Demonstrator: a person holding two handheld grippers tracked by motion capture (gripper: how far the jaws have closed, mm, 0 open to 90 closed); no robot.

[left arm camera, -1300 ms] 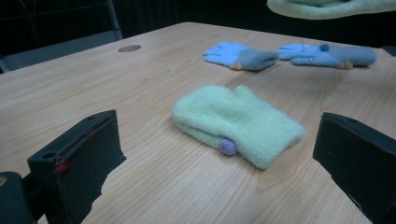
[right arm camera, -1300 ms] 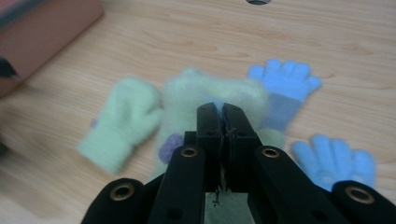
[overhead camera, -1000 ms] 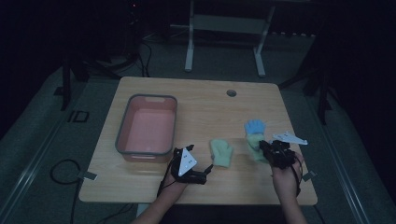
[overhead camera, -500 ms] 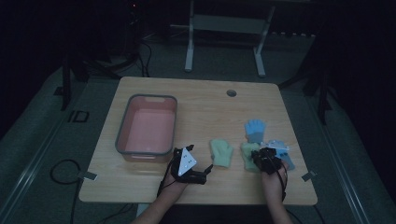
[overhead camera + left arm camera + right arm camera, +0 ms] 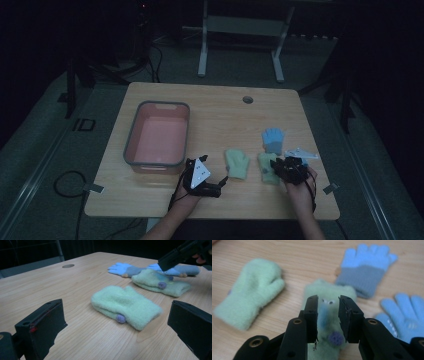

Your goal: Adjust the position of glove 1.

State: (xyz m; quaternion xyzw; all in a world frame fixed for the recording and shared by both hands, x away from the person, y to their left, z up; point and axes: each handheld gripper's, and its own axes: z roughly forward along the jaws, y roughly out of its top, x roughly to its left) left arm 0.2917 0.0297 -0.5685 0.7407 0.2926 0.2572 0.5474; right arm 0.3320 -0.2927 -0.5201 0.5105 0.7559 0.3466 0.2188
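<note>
Your right gripper [image 5: 327,315] hangs right over the green mitten [image 5: 329,315] that lies near the desk's [image 5: 210,107] right front corner, and the mitten shows in the gap between the two black jaws. Those jaws have just been opening. They now stand a little apart, with the mitten under them, and you cannot tell from here whether the tips touch the fluff. This mitten is soft and fuzzy, with a small purple button [image 5: 336,338] near the cuff and two tiny eyes on it. A second green mitten [image 5: 237,163], just as fluffy, lies a bit to the left of it, toward the middle of the front edge. Two blue knit gloves lie close by: one blue glove [image 5: 367,267] with a grey cuff sits behind the first mitten, and another blue glove [image 5: 405,315] sits at its right. Your left gripper [image 5: 220,181] rests low by the front edge with its jaws wide apart and nothing in them, pointing at the second mitten. A pink tub [image 5: 131,145] with a grey rim stands on the left side of the desk.
</note>
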